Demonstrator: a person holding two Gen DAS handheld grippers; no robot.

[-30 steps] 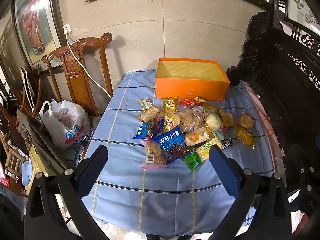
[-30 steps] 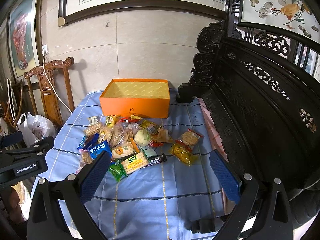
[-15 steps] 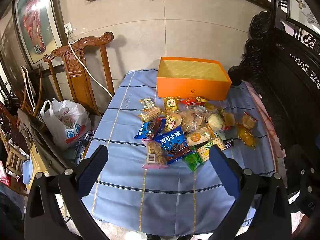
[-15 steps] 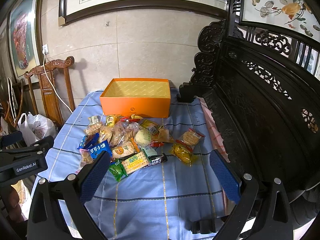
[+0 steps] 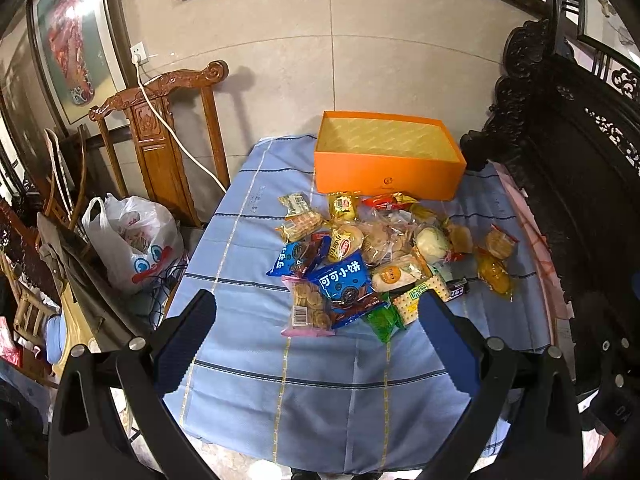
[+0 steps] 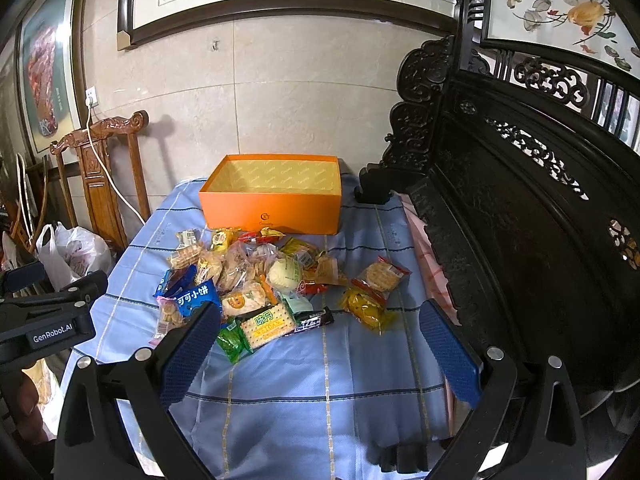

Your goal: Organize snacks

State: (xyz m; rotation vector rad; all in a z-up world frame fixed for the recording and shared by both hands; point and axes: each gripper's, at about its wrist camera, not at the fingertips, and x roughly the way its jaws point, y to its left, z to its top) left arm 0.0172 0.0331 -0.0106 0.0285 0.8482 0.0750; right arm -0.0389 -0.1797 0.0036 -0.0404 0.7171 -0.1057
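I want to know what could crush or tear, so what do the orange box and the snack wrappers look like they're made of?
The orange box looks like stiff matte cardboard: flat straight walls, crisp corners, a patterned paper-like lining. The snack wrappers look like thin glossy plastic film: crinkled, some clear with biscuits showing through.

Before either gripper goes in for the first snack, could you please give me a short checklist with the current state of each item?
1. Left gripper open and holding nothing: ok.
2. Right gripper open and holding nothing: ok.
3. Orange box open on top, no snack seen inside: ok.
4. Snack pile lies on the blue tablecloth in front of the box, none packed yet: ok.
5. Yellow packet and round cracker packet sit apart from the pile, easy first picks: ok.
6. Pile packets overlap, single grasp there: cannot tell.
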